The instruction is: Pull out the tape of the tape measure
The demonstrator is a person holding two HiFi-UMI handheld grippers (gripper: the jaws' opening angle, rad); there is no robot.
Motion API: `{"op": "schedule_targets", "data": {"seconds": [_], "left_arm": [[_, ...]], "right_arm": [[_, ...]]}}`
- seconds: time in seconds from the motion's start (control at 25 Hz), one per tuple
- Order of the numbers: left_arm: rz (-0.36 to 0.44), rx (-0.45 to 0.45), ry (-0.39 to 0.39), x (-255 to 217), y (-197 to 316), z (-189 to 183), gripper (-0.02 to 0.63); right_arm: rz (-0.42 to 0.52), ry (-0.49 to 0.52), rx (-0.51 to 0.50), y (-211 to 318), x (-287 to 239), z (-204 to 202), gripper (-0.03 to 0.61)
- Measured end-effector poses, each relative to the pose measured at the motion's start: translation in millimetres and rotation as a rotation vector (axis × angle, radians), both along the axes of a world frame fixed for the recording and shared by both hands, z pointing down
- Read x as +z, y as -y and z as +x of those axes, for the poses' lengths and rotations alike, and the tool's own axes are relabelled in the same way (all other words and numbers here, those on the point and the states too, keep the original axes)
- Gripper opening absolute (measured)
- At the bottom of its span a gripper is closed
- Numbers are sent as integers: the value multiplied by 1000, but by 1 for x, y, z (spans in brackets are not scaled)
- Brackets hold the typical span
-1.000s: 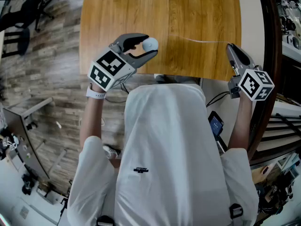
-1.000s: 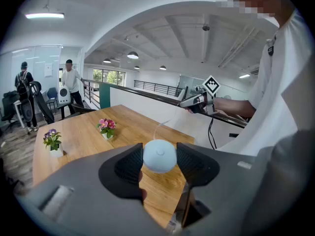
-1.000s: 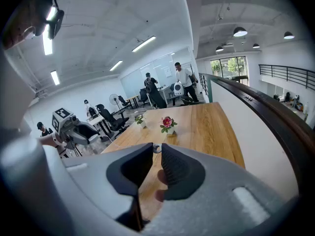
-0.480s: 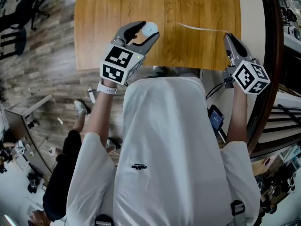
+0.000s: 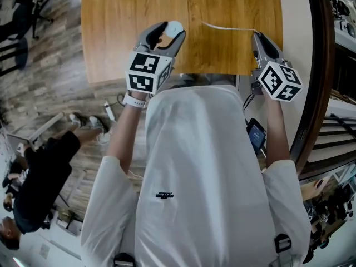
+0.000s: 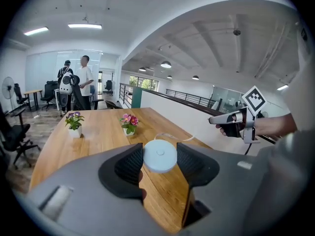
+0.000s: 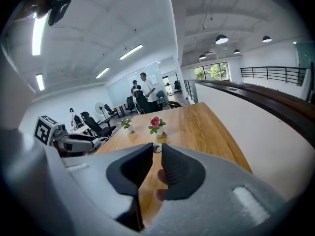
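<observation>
A round white tape measure hangs a little above the wooden table, and my left gripper is shut on its sides. In the left gripper view the case sits between both pads. A thin white tape runs rightward from it to my right gripper, which is shut on the tape's end tab. That tape curves over the wood toward the right gripper. From the right gripper view, the left gripper shows at the left.
Two small flower pots stand farther back on the table. The table's near edge lies just under both grippers, against the person's white shirt. People stand at the far end of the room, and another person is on the floor at lower left.
Both grippers have shifted farther over the table and sunk lower. The left gripper has rolled. The tape stays stretched between them. A person has come into view at lower left.
</observation>
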State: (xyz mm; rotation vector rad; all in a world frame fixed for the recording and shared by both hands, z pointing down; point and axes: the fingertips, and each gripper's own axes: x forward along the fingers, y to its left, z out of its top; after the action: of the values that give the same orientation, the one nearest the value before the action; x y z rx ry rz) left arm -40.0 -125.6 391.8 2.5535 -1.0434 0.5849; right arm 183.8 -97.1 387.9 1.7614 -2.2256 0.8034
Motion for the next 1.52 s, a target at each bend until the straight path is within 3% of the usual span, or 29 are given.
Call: {"op": "schedule_targets", "data": {"seconds": [0.48, 1.52], "left_arm": [[-43, -66, 21, 42, 18, -1, 236], [-193, -132, 147, 145, 34, 3, 236]], "right_arm": [[5, -39, -5, 17, 35, -3, 60], [-142, -24, -65, 51, 132, -16, 61]]}}
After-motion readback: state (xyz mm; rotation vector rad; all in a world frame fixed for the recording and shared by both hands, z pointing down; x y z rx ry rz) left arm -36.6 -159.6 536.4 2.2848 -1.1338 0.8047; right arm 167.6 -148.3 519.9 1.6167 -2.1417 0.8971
